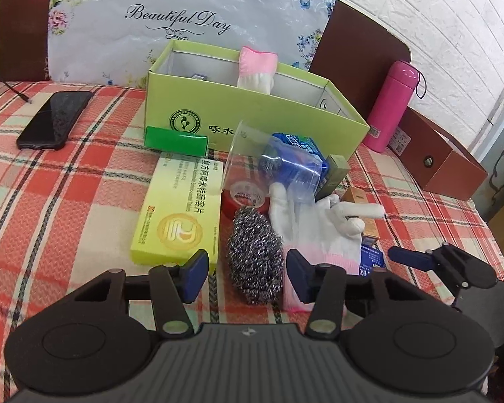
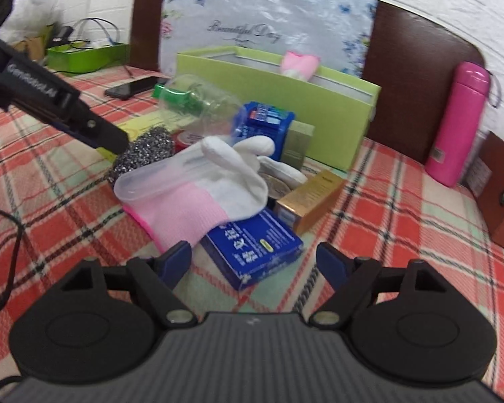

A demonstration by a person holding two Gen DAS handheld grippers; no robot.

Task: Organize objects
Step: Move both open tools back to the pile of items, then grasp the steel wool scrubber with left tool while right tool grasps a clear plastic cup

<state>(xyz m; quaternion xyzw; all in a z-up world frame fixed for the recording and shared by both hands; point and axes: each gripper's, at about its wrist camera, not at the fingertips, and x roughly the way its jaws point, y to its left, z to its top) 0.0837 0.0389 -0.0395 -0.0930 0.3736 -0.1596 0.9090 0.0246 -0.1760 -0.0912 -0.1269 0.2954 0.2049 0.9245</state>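
Note:
A steel wool scrubber (image 1: 255, 258) lies on the plaid cloth between the fingers of my left gripper (image 1: 248, 275), which is open; its pads stand just off the scrubber's sides. In the right wrist view my right gripper (image 2: 255, 260) is open around the near end of a flat blue box (image 2: 252, 248), its pads apart from the box. A pink-and-white glove (image 2: 198, 201) lies over the box's far end. Behind the pile stands an open green box (image 1: 252, 114) with a matching glove (image 1: 257, 67) draped over its far wall.
The pile also holds a yellow medicine box (image 1: 181, 208), a red tape roll (image 1: 245, 198), a tipped clear cup (image 1: 272, 164) and a gold carton (image 2: 309, 198). A phone (image 1: 55, 119) lies far left. A pink bottle (image 1: 391, 107) and a brown box (image 1: 436, 154) stand right.

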